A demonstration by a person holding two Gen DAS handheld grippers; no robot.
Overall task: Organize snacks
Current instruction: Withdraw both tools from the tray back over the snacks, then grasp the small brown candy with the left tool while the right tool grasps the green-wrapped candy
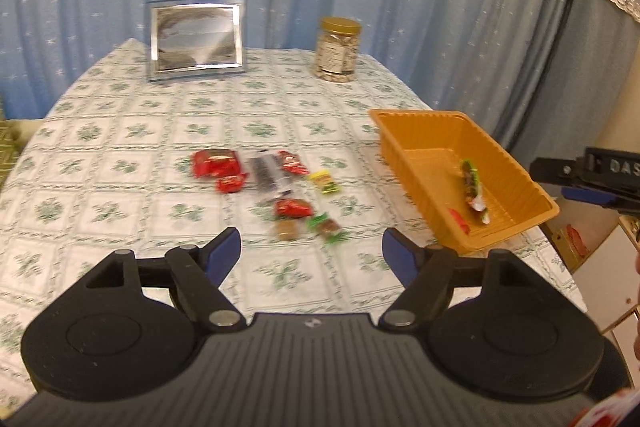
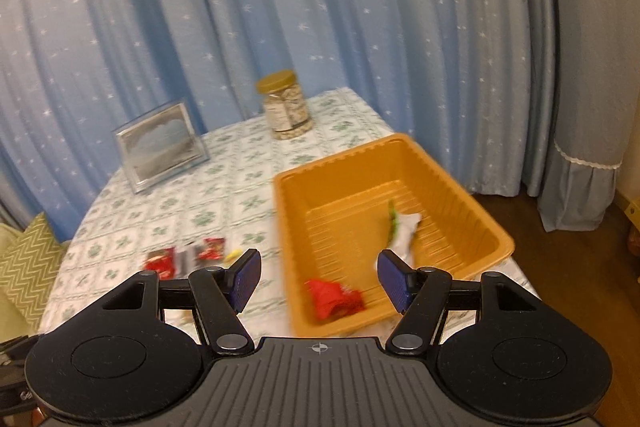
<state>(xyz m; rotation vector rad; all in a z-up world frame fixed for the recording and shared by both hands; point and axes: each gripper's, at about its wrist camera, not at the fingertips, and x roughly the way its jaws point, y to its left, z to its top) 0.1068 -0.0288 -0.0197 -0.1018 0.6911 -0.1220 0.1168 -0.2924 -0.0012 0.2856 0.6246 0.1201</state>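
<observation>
An orange plastic tray (image 1: 516, 183) (image 2: 460, 187) sits at the table's right side. Inside it lie a green-and-white wrapped snack (image 1: 472, 187) (image 2: 402, 227) and a red packet (image 2: 334, 297) (image 1: 459, 219). Several loose snacks lie on the cloth: red packets (image 1: 216, 163), a dark striped packet (image 1: 266, 175), a yellow-green one (image 1: 326, 182), a brown candy (image 1: 286, 230) and a green-wrapped one (image 1: 328, 227). My left gripper (image 1: 312, 259) hangs open over the table just short of the snacks, nothing between its fingers. My right gripper (image 2: 318, 279) is open above the tray's near end, empty.
A framed picture (image 1: 197, 39) (image 2: 160, 143) and a gold-lidded jar (image 1: 337, 49) (image 2: 285, 105) stand at the table's far side. Blue star-patterned curtains hang behind. The right gripper's body (image 1: 592, 179) shows at the right edge of the left wrist view.
</observation>
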